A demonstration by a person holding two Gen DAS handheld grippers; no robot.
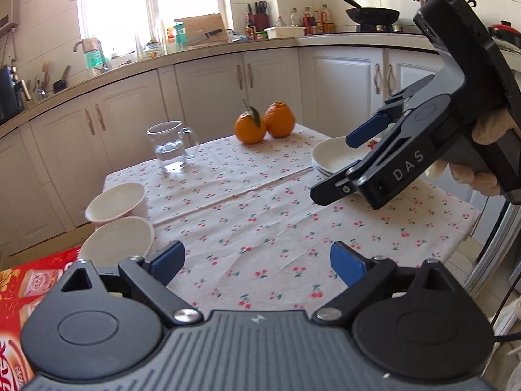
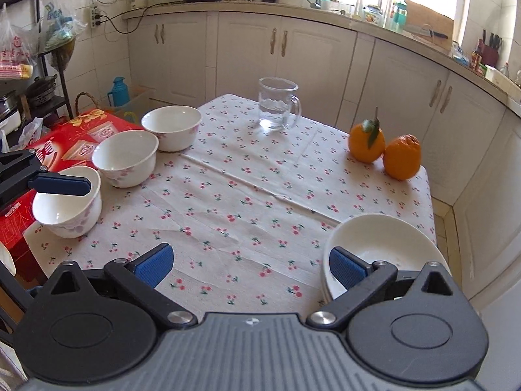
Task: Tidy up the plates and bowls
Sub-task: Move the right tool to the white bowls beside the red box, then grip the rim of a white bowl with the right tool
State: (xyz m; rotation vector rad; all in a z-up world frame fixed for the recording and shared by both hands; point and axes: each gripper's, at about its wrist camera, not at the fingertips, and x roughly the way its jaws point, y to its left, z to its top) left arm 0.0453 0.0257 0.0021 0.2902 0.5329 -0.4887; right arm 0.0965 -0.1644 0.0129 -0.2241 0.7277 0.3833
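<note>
Three white bowls with pink flowers stand in a row on the table's left side: far bowl (image 2: 172,127), middle bowl (image 2: 125,156), near bowl (image 2: 66,208). A stack of white plates (image 2: 384,247) sits at the near right corner. My right gripper (image 2: 250,265) is open and empty, its right finger just above the plates' rim. In the left wrist view my right gripper (image 1: 335,167) hovers over the plate stack (image 1: 332,156). My left gripper (image 1: 257,264) is open and empty, with two bowls (image 1: 117,202) to its left. One of its fingers (image 2: 62,184) hangs over the near bowl.
A glass pitcher (image 2: 276,107) with some water stands at the table's far side. Two oranges (image 2: 366,143) lie at the far right corner. A red box (image 2: 75,143) sits beside the bowls, off the left edge. White kitchen cabinets (image 2: 247,49) ring the cherry-print tablecloth (image 2: 244,195).
</note>
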